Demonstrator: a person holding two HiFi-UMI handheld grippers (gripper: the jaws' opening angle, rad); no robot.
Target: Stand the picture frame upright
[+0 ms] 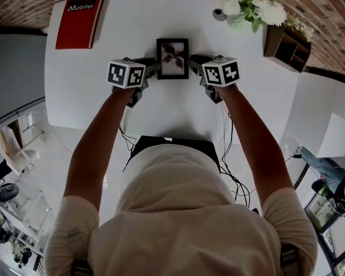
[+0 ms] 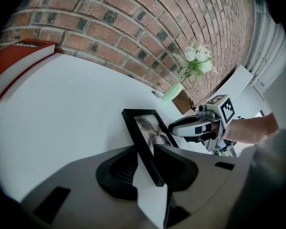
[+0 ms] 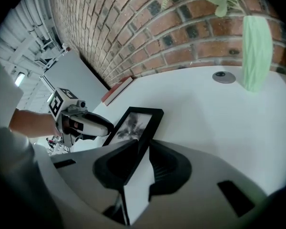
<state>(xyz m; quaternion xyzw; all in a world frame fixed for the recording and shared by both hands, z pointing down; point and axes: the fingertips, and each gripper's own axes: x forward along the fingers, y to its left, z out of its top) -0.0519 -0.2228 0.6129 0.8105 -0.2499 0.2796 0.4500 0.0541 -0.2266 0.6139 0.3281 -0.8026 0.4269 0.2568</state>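
Note:
A black picture frame [image 1: 172, 59] with a plant print looks to lie flat, face up, on the white table [image 1: 98, 102]. My left gripper [image 1: 151, 69] sits at its lower left corner and my right gripper [image 1: 195, 64] at its lower right corner. In the left gripper view the frame's [image 2: 150, 128] near corner reaches in between the left gripper's [image 2: 143, 151] open jaws, lying along the right one with white showing beside it. In the right gripper view the frame [image 3: 133, 123] lies the same way between the right gripper's [image 3: 142, 149] open jaws.
A red book [image 1: 79, 19] lies at the table's far left corner. At the far right stand a green vase of white flowers [image 1: 253, 2], a small round grey object [image 1: 219, 14] and a wooden box [image 1: 286, 48]. A brick wall runs behind the table.

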